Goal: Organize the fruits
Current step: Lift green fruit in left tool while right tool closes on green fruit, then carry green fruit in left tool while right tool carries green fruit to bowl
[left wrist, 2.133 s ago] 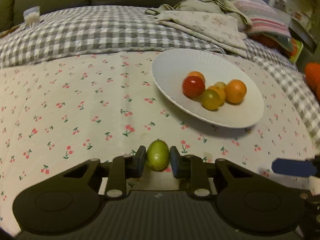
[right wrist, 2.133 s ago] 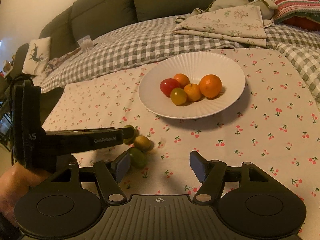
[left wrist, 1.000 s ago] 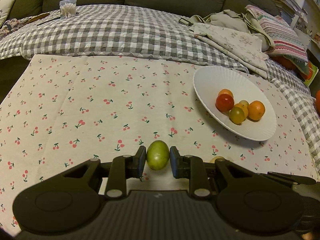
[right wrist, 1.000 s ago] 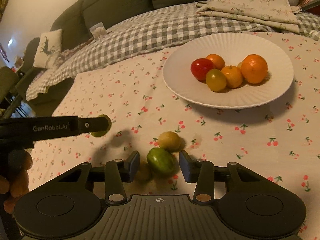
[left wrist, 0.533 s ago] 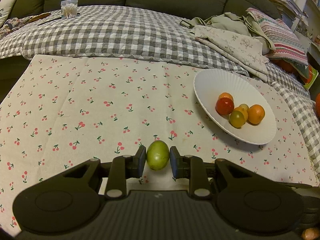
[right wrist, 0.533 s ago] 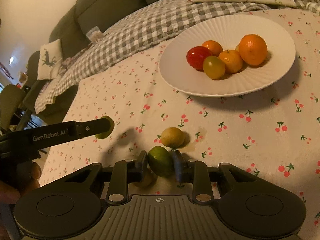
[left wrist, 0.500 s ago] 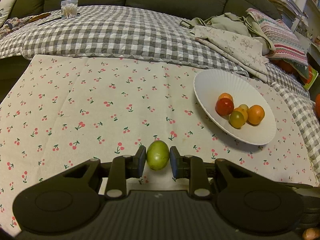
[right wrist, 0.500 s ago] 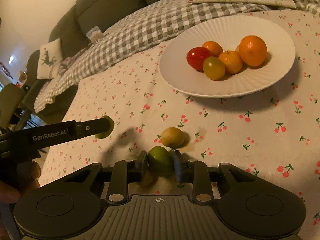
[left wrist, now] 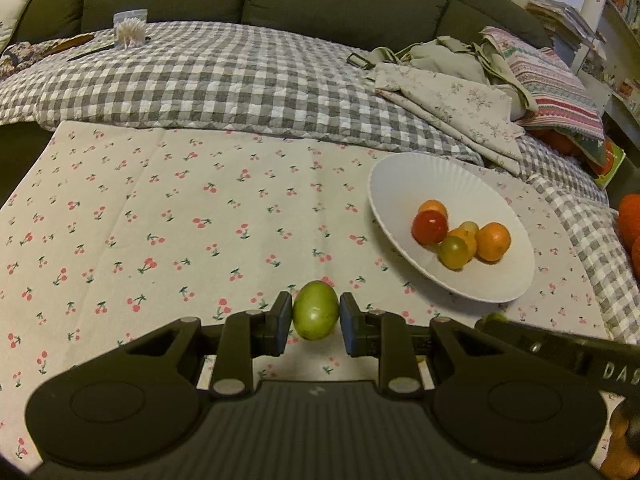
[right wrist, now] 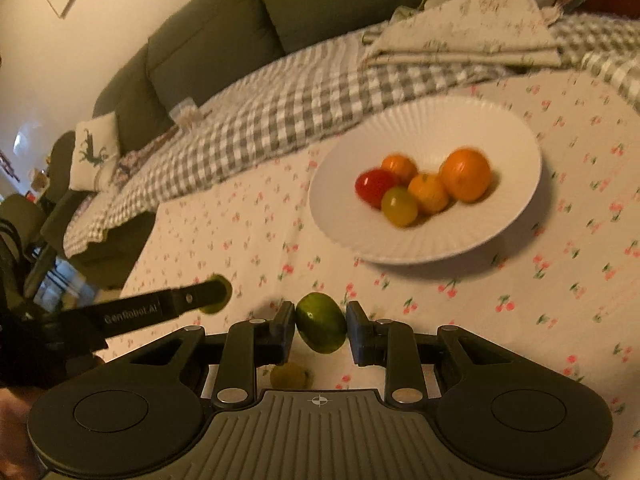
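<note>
Fruit fills both grippers at this moment. My left gripper (left wrist: 316, 318) pinches a pale green fruit (left wrist: 316, 315) squarely between its pads, clear above the cherry-print cloth (left wrist: 168, 216) that covers the tabletop. My right gripper (right wrist: 320, 326) pinches a darker green fruit (right wrist: 321, 322) the same way, also lifted off the cloth. Each fruit is clamped across its middle, which I judge is the surest hold on a round, smooth thing that would otherwise squirt out.

The white plate (right wrist: 436, 122) lies toward the far right part of the cloth and already carries a cluster: a red fruit (right wrist: 374, 186), a yellow-green one (right wrist: 399, 206) and several oranges (right wrist: 466, 174), all bunched together near the plate's middle. That is plainly the collecting spot, so I read both carried fruits as bound for it. One small yellow fruit (right wrist: 289, 376) lies on the cloth just under the right gripper, near the near edge, not yet collected.

Both grippers are held roughly level, fingers pointing forward over the cloth toward the plate. The left one sits to the left of the right, its side showing low in the right wrist view. The right wrist view is smeared, so I take that hand to be in motion. The bare near side of the plate looks like the safer place to set down without knocking the cluster.
</note>
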`<action>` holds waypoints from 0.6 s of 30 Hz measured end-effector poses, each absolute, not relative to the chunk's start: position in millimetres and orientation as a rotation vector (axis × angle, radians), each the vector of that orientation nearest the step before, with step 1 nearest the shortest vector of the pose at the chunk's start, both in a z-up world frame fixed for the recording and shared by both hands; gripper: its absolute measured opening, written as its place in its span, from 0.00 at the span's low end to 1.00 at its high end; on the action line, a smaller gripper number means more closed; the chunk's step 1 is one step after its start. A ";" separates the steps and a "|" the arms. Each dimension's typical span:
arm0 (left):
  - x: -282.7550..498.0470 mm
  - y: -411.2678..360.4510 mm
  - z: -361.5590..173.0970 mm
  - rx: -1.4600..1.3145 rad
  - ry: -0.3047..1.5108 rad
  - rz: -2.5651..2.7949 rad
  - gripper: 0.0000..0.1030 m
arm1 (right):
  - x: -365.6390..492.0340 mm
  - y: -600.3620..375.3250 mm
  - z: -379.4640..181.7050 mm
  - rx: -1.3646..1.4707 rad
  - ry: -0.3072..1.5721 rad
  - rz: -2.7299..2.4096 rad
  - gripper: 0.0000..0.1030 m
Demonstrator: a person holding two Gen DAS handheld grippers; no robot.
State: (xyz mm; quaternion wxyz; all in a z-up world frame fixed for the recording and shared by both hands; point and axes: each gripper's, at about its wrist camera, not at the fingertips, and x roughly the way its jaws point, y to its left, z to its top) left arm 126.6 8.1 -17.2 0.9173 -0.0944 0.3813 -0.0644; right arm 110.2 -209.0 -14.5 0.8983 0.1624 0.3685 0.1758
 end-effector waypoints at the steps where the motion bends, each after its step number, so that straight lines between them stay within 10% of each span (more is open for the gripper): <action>1: 126.6 5.7 -16.7 -0.192 0.783 -0.139 0.23 | 109.7 -211.7 -12.1 0.334 0.754 0.358 0.27; 18: 139.8 -38.7 -6.2 -0.124 0.709 -0.242 0.23 | 117.9 -276.1 13.2 0.375 0.647 0.199 0.27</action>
